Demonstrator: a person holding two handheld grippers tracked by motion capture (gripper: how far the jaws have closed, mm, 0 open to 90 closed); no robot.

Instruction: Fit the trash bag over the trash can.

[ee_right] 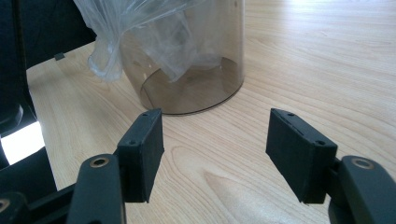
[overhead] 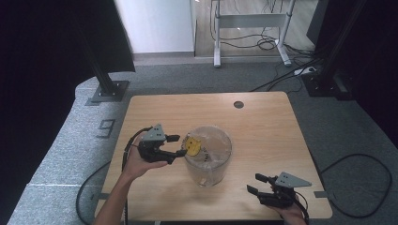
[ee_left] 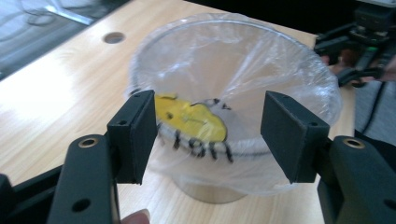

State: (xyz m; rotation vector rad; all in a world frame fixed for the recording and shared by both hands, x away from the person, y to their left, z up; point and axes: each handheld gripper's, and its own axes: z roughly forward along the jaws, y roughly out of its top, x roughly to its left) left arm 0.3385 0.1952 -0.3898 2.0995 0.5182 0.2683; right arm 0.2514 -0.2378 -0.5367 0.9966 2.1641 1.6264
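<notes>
1. Worktop point(overhead: 263, 126) of pale wood carries a clear smoky plastic cylinder point(overhead: 208, 157) standing upright near its middle.
2. Thin clear plastic bag point(ee_left: 243, 70) lines the cylinder; its edge is folded out over the rim and hangs loosely down the outer wall, as the right gripper view shows point(ee_right: 140, 42).
3. Yellow printed patch point(ee_left: 194, 119) with black markings sits on the bag at the rim, on the cylinder's left side in the high view point(overhead: 192, 145).
4. Left tongs point(overhead: 177, 145) lie just beside the cylinder's left rim, level with the yellow patch. Their jaws stand spread, one on each side of the patch in the left gripper view point(ee_left: 208, 135), and the pads press on nothing; whether a tip brushes the bag film cannot be told.
5. Right tongs point(overhead: 257, 183) lie to the right of the cylinder and nearer the person, well apart from it, close to the worktop's near edge. Their jaws are spread with bare wood between them point(ee_right: 215, 154), pointing towards the cylinder's base.
6. Round cable hole point(overhead: 238, 104) lies in the worktop beyond the cylinder, towards the far edge.
</notes>
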